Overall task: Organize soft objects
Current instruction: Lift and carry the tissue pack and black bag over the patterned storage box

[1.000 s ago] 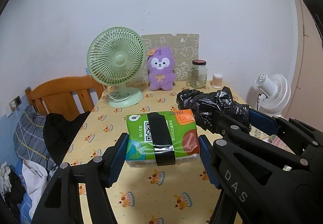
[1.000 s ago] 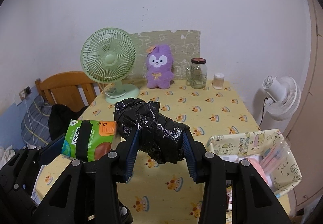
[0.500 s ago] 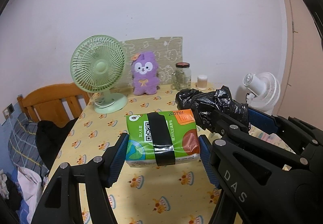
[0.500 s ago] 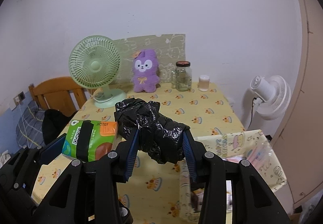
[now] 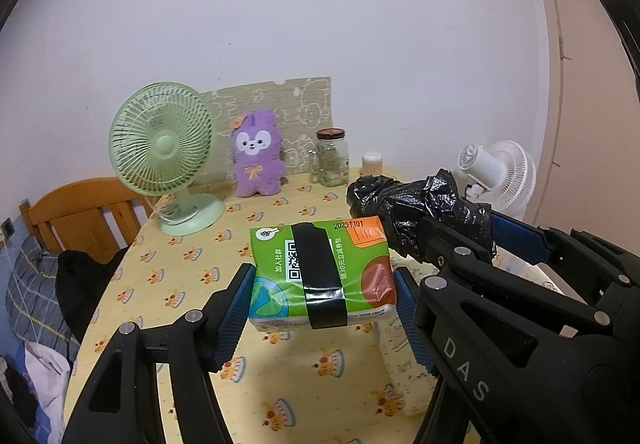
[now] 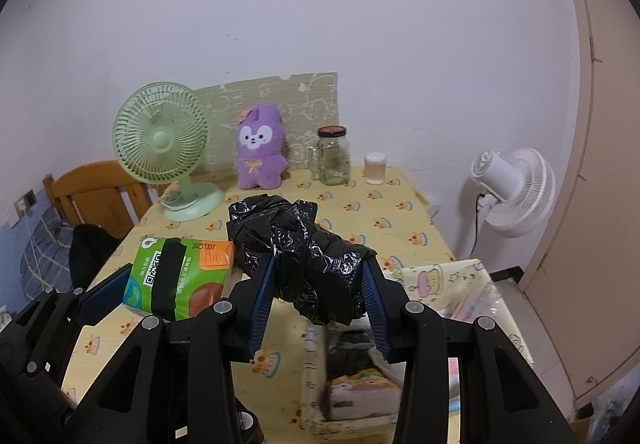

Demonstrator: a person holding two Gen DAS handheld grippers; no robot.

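Left wrist: tissue pack, "20251101", "DAS"

A green fan and lidded glass jar stand at the table's far edge; a white fan, seemingly floor-standing, is beside it.

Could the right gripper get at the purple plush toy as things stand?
Probably not: the right gripper is shut on the black plastic bag, and the plush toy sits far back by the wall.
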